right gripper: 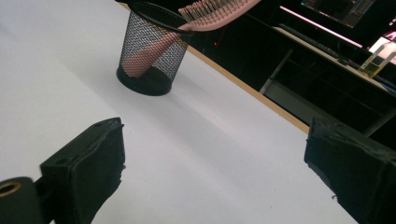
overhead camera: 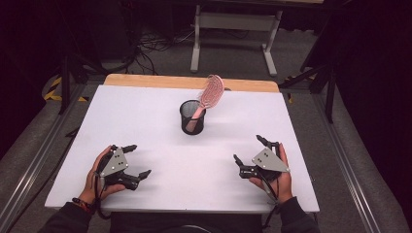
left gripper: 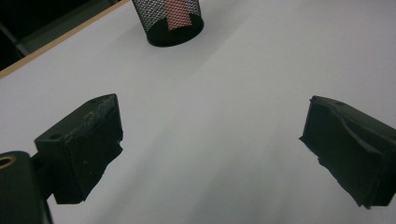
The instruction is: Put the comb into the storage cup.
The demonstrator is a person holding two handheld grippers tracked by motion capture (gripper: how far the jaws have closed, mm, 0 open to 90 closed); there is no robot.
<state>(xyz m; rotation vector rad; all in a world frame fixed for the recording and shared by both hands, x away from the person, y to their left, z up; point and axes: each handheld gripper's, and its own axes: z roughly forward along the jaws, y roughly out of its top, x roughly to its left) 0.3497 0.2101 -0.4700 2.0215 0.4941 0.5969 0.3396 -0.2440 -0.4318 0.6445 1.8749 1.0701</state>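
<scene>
A black wire-mesh cup stands upright on the white table, a little beyond its middle and well apart from both hands. In the cup sits a pink plastic hairbrush, handle down inside the mesh and its oval bristled head leaning up and over the rim toward the far right. In the right gripper view the handle shows through the mesh as a pink slanted bar, and the head juts past the rim with its bristles pointing down. In the left gripper view the base of the cup shows near the top edge, with a strip of pink behind the mesh.

The left tool rests low at the near left part of the table, held in the person's left hand, its jaws spread wide with nothing between them; its own view shows bare white table in the gap. The right tool sits at the near right, held in the right hand, and its jaws are likewise spread wide and hold nothing. Both tools point roughly toward the cup, which stands between their lines of aim but far ahead of the jaw tips.

Beyond the white surface runs a strip of pale wood edge, and behind it, on the grey floor, stand the legs of a light metal frame.
</scene>
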